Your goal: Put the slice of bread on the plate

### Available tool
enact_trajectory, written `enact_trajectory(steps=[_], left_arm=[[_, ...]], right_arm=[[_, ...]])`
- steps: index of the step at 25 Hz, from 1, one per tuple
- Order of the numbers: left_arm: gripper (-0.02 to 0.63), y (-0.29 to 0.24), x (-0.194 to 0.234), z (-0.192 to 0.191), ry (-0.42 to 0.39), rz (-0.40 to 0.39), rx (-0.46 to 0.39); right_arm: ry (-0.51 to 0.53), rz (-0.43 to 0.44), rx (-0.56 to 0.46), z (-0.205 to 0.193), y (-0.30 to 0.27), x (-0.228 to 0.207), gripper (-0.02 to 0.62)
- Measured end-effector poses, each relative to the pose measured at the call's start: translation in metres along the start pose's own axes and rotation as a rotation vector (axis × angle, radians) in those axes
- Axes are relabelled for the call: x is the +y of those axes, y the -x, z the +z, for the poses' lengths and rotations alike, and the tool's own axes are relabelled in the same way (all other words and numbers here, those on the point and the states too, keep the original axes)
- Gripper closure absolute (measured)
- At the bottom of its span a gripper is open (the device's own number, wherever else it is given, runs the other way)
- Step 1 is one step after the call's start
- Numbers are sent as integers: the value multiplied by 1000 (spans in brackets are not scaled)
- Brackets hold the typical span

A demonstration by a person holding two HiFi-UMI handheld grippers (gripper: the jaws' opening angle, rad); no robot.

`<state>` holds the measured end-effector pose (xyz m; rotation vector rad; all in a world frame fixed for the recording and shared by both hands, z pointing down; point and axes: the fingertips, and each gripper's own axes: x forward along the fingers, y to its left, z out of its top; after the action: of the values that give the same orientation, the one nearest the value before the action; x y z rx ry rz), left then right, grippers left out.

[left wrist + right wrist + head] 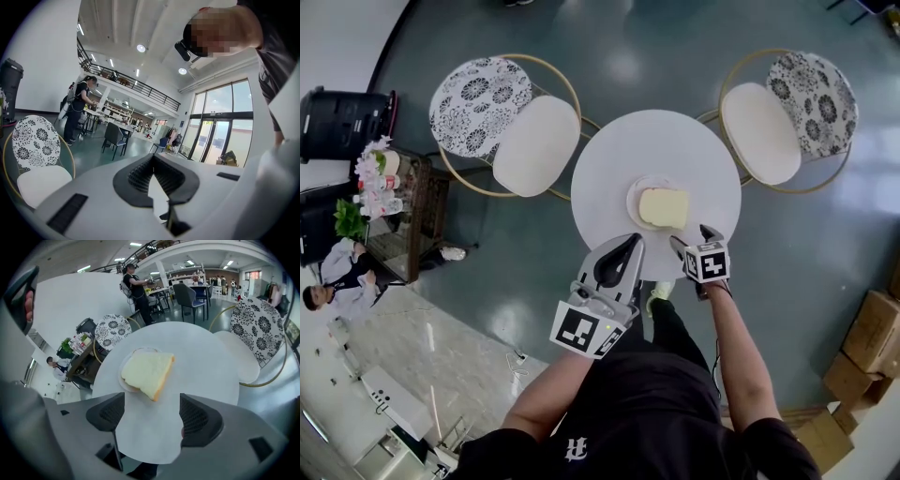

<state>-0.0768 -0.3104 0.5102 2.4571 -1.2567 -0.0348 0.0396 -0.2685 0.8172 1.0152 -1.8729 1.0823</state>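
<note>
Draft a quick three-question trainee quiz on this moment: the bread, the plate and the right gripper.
1. True or false: the slice of bread lies on the plate.
2. The jaws of the right gripper are: A) shut on the bread; B) apart, with nothing between them; C) shut on the plate's rim.
3. How many chairs stand by the round table?
Key: 1 true; 2 B; 3 two.

Left tongs (634, 240) together, right tongs (693, 238) apart
</note>
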Motion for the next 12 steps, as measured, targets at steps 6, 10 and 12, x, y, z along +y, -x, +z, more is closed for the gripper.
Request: enact_trajectory(steps=[6,10,12], left_arm=[[600,2,-23,1,-13,-14,0],[600,4,-42,6,-32,-19,-5],[600,8,-52,9,-40,-18,-4]], right_arm=[[39,81,-170,36,56,33,236],[43,144,-282,62,103,53,238],[48,173,-335,71,129,64,238]])
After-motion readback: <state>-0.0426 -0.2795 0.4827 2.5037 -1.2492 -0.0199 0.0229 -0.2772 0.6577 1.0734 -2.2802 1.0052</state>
